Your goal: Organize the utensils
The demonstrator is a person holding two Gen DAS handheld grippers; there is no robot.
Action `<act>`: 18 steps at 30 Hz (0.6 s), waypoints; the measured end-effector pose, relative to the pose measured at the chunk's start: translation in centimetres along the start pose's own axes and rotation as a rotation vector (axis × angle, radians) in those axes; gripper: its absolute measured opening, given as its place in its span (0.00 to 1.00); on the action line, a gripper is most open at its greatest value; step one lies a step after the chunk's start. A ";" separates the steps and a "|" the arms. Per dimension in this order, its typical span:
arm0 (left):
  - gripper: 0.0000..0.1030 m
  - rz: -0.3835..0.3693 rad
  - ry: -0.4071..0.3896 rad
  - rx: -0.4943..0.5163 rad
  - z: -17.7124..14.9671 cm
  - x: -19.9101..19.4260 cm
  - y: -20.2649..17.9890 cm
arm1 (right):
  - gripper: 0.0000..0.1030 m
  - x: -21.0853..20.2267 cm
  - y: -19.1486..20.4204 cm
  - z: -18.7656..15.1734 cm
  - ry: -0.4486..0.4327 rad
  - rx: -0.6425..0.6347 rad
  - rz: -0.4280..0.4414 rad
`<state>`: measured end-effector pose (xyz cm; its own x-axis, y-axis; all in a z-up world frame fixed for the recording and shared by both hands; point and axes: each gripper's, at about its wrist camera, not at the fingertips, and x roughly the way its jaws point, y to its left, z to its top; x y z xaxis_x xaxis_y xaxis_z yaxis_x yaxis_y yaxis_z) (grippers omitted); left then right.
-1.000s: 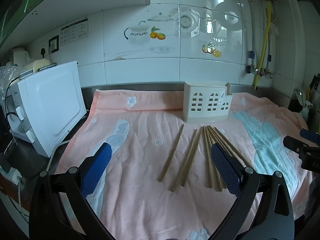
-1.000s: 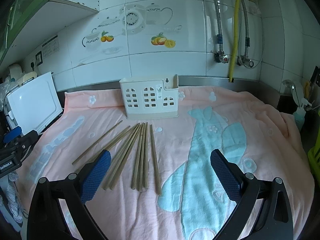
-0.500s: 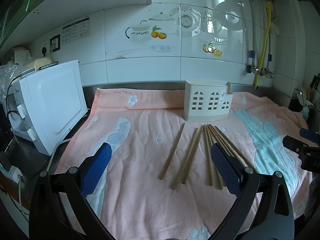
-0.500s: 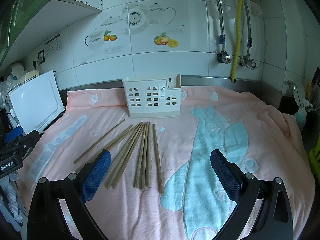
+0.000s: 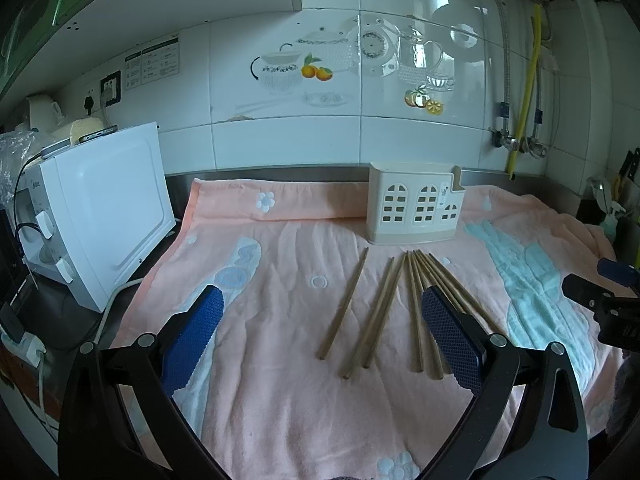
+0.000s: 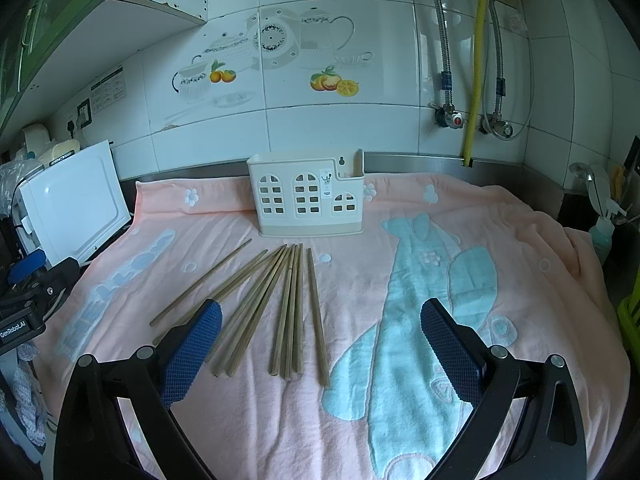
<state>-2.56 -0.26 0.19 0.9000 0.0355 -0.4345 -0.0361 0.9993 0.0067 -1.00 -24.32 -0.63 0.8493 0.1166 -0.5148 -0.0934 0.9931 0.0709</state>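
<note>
Several wooden chopsticks (image 5: 384, 312) lie fanned out on a pink towel (image 5: 280, 400), in front of a cream plastic utensil holder (image 5: 414, 210) that stands upright near the back wall. They also show in the right wrist view: the chopsticks (image 6: 280, 304) and the holder (image 6: 308, 200). My left gripper (image 5: 322, 340) is open and empty, just short of the near ends of the chopsticks. My right gripper (image 6: 320, 348) is open and empty, above the near ends of the rightmost chopsticks.
A white appliance (image 5: 92, 216) stands at the towel's left edge with cables beside it. Pipes and valves (image 6: 472, 120) run down the tiled wall at back right. A bottle (image 6: 600, 236) stands at the far right. The other gripper shows at each view's side (image 5: 600, 312).
Both grippers have drifted slightly; the scene sits a little lower and closer in both views. Nothing on the towel has moved.
</note>
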 end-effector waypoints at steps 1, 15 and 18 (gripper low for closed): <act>0.95 0.001 0.000 0.001 0.0 -0.1 0.0 | 0.94 0.0 0.0 0.0 0.000 0.000 0.001; 0.95 0.017 -0.002 0.002 0.3 -0.3 0.2 | 0.94 -0.2 0.4 -0.2 -0.005 -0.006 0.010; 0.95 0.020 -0.001 -0.001 0.3 -0.1 0.3 | 0.94 -0.2 0.4 -0.2 -0.005 -0.008 0.013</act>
<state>-2.58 0.04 0.49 0.8994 0.0557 -0.4336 -0.0548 0.9984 0.0146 -1.29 -23.93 -0.65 0.8505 0.1298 -0.5096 -0.1091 0.9915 0.0705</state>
